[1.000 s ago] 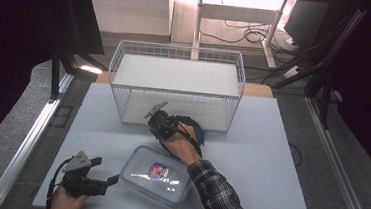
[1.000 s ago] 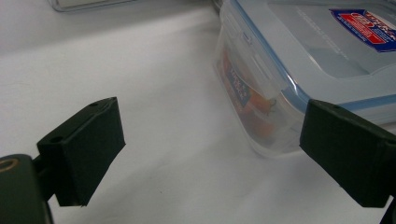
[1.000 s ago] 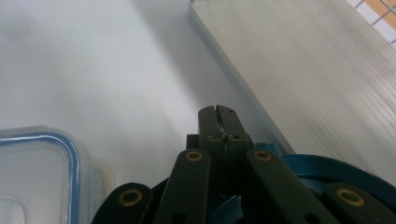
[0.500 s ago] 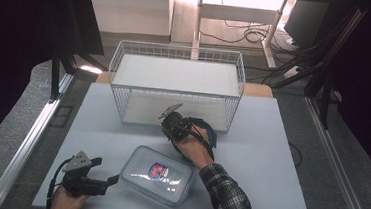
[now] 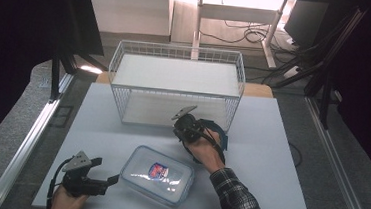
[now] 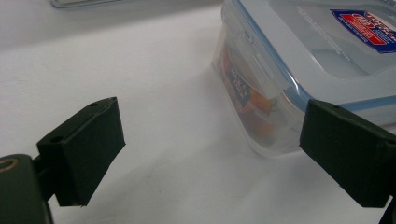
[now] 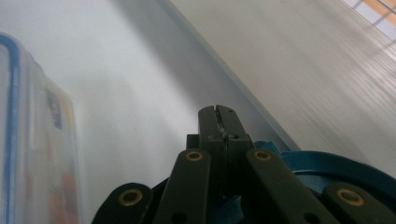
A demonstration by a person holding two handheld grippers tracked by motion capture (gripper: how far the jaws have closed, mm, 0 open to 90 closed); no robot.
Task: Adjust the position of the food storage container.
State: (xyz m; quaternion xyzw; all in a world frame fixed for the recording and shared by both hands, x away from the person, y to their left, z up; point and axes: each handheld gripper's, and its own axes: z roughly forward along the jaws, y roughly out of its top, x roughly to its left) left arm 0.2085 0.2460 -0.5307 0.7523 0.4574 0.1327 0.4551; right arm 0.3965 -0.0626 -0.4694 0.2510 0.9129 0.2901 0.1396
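A clear plastic container (image 5: 157,175) with a blue-sealed lid and a red and blue label lies on the white table near the front; orange contents show through its wall. In the left gripper view its corner (image 6: 299,56) is just ahead of the right jaw. My left gripper (image 5: 107,171) rests at the front left, open, its jaws (image 6: 212,140) wide apart and touching nothing. My right gripper (image 5: 179,126) is held above the table behind the container and before the wire basket, and points left. Its jaws (image 7: 219,114) are shut with nothing visible between them. The container (image 7: 28,140) passes on its left.
A white wire basket (image 5: 174,91) with a white floor stands at the back middle of the table. A blue curved band (image 5: 222,137) shows by the right hand. A metal rail (image 5: 25,142) runs along the table's left side; cables lie on the floor beyond.
The right hand has carried its shut gripper rightward along the front of the basket, away from the container's far corner. The left gripper and the container have stayed put.
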